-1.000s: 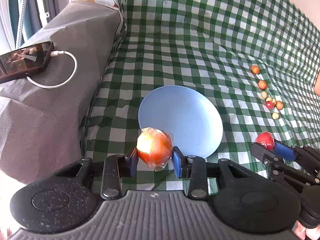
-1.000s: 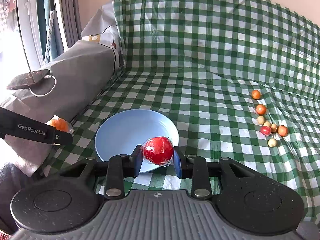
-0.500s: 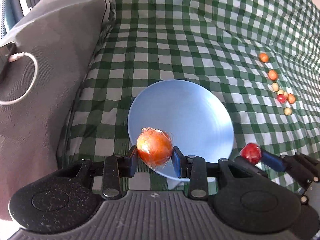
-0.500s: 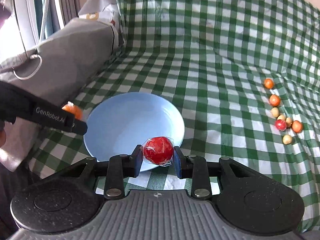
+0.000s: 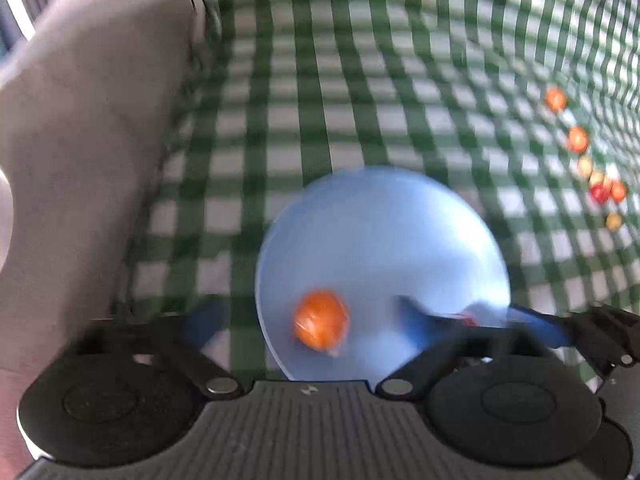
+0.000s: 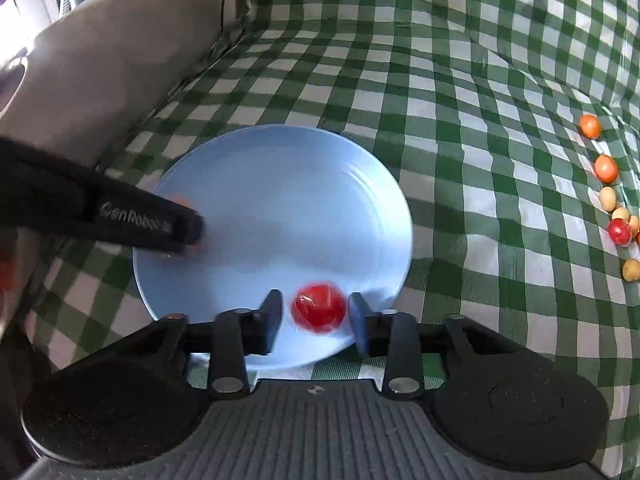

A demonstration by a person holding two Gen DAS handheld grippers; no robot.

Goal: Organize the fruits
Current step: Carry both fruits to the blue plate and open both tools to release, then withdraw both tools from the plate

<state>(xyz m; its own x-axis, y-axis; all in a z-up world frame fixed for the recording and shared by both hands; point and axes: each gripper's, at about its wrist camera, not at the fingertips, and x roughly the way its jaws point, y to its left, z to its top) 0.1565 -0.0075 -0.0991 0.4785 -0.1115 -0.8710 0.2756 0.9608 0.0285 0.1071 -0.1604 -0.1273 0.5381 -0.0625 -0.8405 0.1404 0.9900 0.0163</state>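
Both grippers have just been opening over the blue plate (image 6: 280,184). The left gripper (image 5: 308,320) stands wide, the orange fruit (image 5: 321,324) loose between its fingers; the right gripper (image 6: 316,316) is partly open, the red fruit (image 6: 319,309) free at lower centre.

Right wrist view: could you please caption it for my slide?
Right claw open around a red fruit over the blue plate on green checked cloth.

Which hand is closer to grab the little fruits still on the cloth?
Probably the right hand-held gripper: the small fruits lie on its side, and its red fruit is already released over the blue plate.
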